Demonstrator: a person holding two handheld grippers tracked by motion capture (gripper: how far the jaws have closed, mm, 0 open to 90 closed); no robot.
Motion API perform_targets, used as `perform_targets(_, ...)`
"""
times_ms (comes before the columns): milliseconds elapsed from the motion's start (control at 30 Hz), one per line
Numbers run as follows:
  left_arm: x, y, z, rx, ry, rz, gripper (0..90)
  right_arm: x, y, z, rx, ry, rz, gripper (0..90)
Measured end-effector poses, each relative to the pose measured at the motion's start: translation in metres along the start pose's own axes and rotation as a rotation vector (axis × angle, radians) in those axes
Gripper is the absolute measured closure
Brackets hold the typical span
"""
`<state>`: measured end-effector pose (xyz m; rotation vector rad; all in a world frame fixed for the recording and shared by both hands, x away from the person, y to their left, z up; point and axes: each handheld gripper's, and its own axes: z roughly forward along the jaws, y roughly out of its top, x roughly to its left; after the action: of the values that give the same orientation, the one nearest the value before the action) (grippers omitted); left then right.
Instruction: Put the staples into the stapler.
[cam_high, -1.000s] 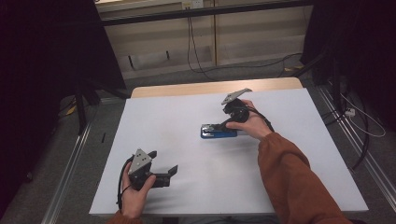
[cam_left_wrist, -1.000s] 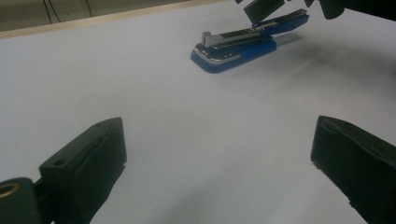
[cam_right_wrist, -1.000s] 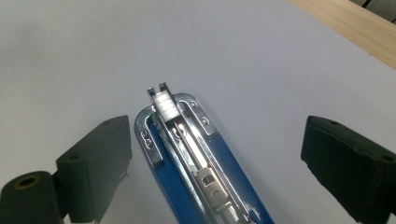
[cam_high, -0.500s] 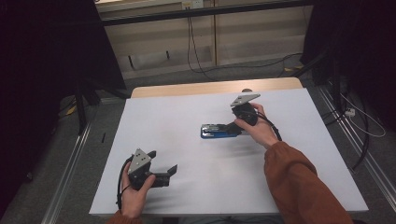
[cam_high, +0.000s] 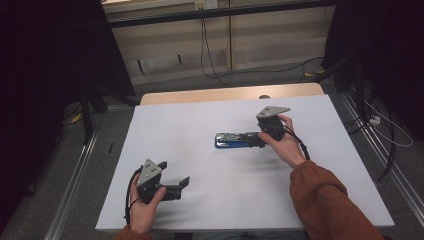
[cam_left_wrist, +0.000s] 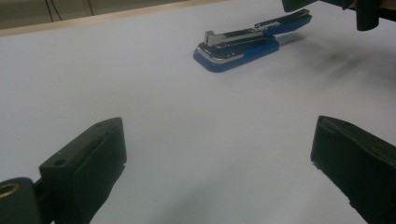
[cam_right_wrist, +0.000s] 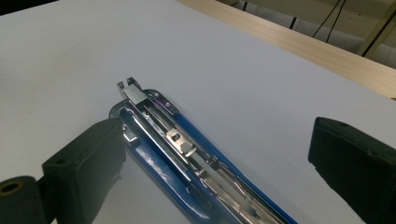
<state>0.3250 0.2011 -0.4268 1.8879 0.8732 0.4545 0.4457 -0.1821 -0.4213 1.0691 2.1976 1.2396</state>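
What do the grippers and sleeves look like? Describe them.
Both the left gripper and right gripper are black, with blocky black jaws, a grey three-cornered plate on top and a trailing black cable. The right arm wears a rust-orange sleeve; a matching cuff shows at the left wrist.

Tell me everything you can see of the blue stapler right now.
The blue stapler lies flat on the white table, right of centre, its long axis running left to right. It has a blue base and a shiny metal magazine rail with a small pusher block; the metal looks chromed, the blue parts look like plastic. In the right gripper view the rail shows bare from above, with no cover seen over it. The right gripper stands open at its right end, the jaws astride it; whether they touch it is unclear.
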Motion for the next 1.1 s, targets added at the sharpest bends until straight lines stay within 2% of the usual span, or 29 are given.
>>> perform_targets(300, 0.002, -0.001, 0.000, 0.003, -0.002, -0.015, 3.6, 0.001, -0.010, -0.010, -0.016, -0.014, 0.017, 4.1)
perform_targets(700, 0.002, -0.001, 0.001, 0.001, 0.001, -0.011, 3.6, 0.002, -0.022, -0.025, -0.044, -0.041, 0.031, 4.0)
perform_targets(833, 0.000, 0.000, 0.001, 0.005, 0.001, 0.005, 3.6, 0.001, -0.029, -0.034, -0.053, -0.061, 0.038, 3.8)
perform_targets(1100, -0.001, 0.001, 0.000, 0.000, -0.004, 0.006, 3.6, -0.002, -0.038, -0.051, -0.093, -0.100, 0.060, 3.7)
